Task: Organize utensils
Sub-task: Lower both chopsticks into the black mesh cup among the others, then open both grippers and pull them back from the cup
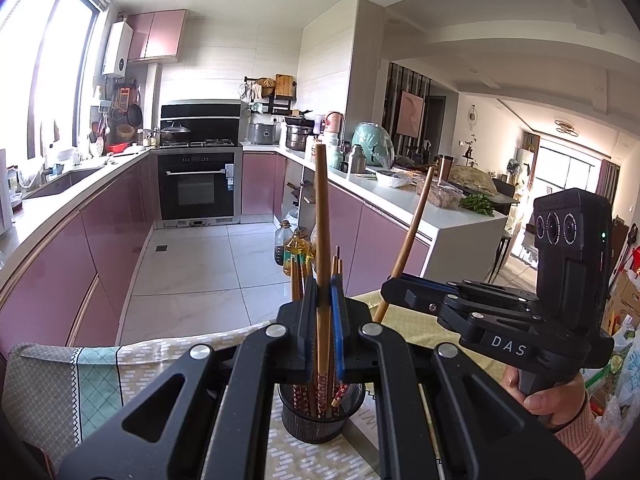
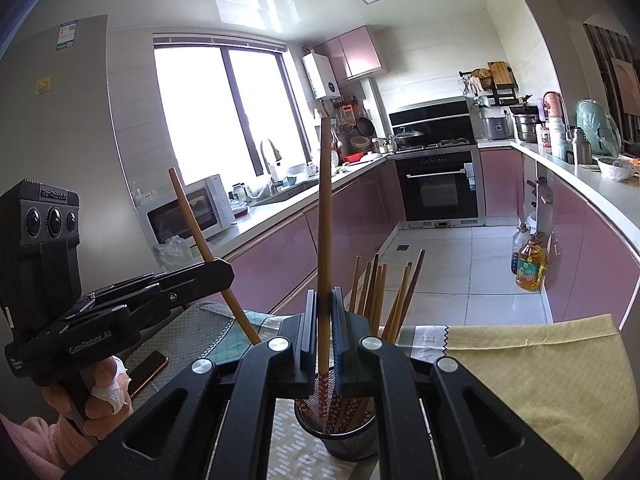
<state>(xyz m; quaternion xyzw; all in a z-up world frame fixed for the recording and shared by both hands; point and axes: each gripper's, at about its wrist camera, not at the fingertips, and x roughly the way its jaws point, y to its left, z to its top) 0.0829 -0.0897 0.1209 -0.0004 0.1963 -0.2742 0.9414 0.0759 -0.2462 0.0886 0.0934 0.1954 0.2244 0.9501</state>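
Kitchen table: mesh holder (image 1: 311, 420) standing on patterned cloth (image 1: 100, 372).
Left gripper (image 1: 324, 332): clamped on a chopstick (image 1: 322, 240) above the holder.
Right gripper (image 2: 325, 336): gripping another chopstick (image 2: 324, 220) above the holder.
Handling: light, stiff, slippery; pinch mid-shaft.

Bright window (image 2: 224, 120) glare; fisheye edges curve, darken.

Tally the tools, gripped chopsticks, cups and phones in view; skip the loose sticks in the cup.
Tools: 2 (left tool, right tool)
Gripped chopsticks: 2 (left chopstick, right chopstick)
Mesh cup: 1
Phone: 1
Total: 6
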